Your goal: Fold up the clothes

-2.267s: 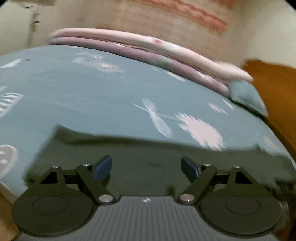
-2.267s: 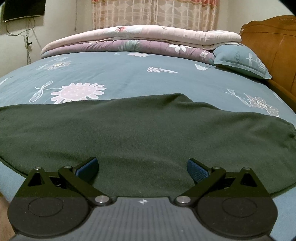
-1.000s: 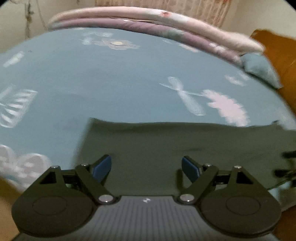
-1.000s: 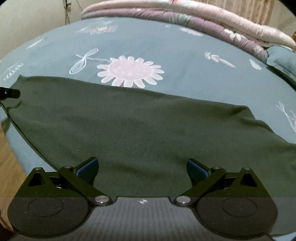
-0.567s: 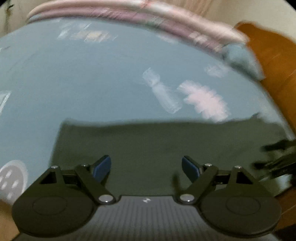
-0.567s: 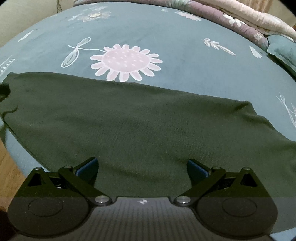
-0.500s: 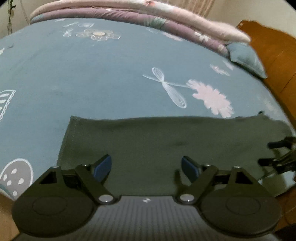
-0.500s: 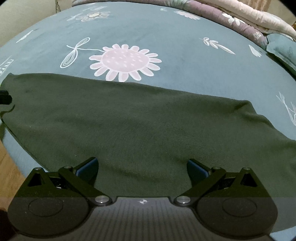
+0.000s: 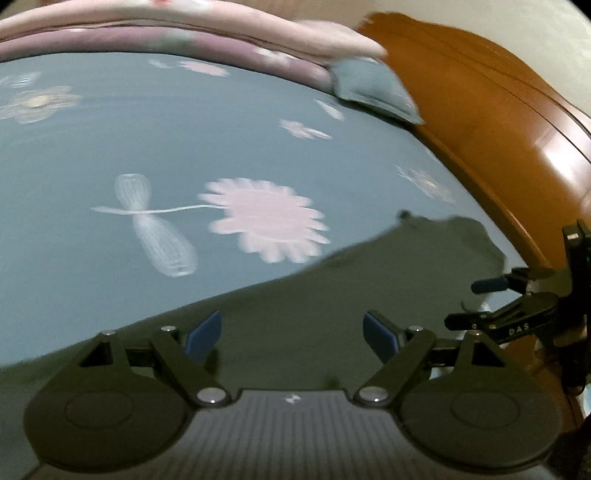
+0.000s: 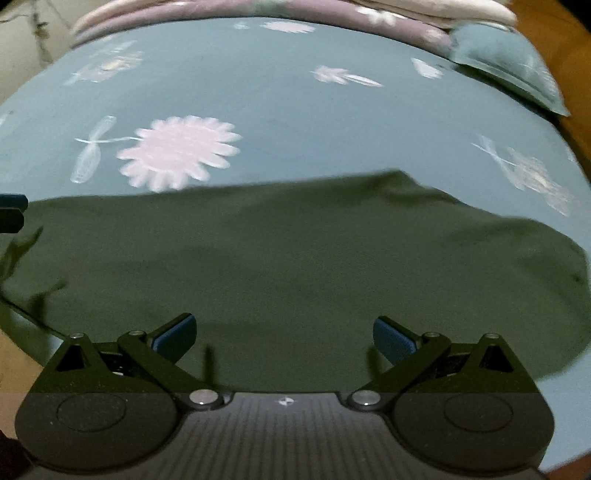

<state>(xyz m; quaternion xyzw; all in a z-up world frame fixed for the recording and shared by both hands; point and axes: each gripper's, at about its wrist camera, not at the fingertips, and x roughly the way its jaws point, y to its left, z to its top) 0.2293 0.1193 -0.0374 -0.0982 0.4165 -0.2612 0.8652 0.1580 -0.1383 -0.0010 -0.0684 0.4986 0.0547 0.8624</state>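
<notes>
A dark green garment (image 10: 295,258) lies spread flat along the near edge of a bed with a teal flowered sheet (image 10: 277,92). In the left wrist view the same dark green garment (image 9: 332,295) runs from the lower left up to the right. My left gripper (image 9: 291,334) hovers over the cloth, open, with nothing between its blue pads. My right gripper (image 10: 284,338) is open too, above the garment's near part. The right gripper (image 9: 480,301) also shows at the right edge of the left wrist view, and a tip of the left gripper (image 10: 13,214) at the left edge of the right wrist view.
Folded pink and purple quilts (image 10: 295,11) lie stacked along the bed's far side. A teal pillow (image 10: 509,66) rests at the far right beside a wooden headboard (image 9: 498,129). A floor strip (image 10: 18,354) shows at the lower left.
The left gripper has swung to the right over the garment, so the headboard and the right gripper now fill its right side. The right gripper has risen a little. Both stayed open.
</notes>
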